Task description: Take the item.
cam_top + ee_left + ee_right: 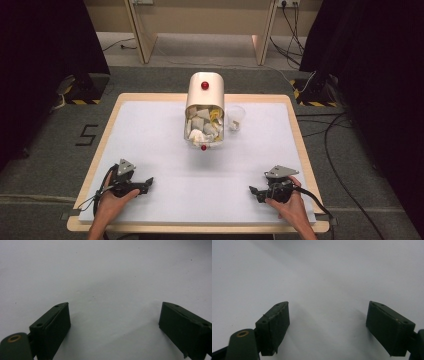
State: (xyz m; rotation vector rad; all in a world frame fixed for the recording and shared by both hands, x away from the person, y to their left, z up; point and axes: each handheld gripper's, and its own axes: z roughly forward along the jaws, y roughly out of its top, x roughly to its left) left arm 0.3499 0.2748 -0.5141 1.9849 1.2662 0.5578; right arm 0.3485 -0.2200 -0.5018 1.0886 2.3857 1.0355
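Note:
A cream bin [204, 95] with a red knob lies on its side at the table's far middle, its mouth toward me and stuffed with crumpled paper [204, 127]. A clear plastic cup [235, 118] stands just right of it. My left gripper [148, 183] rests near the front left of the white mat, held by a hand. In the left gripper view the left gripper [113, 315] stands open over bare mat. My right gripper [253, 192] rests at the front right, pointing inward. The right gripper view has the right gripper [327, 312] open, nothing between its jaws.
The white mat [160, 150] covers a wooden table [298, 135] with a raised light rim. Cables run over the grey floor at the right. Black stands with striped bases [85, 90] flank the table's far corners. A wooden frame stands behind.

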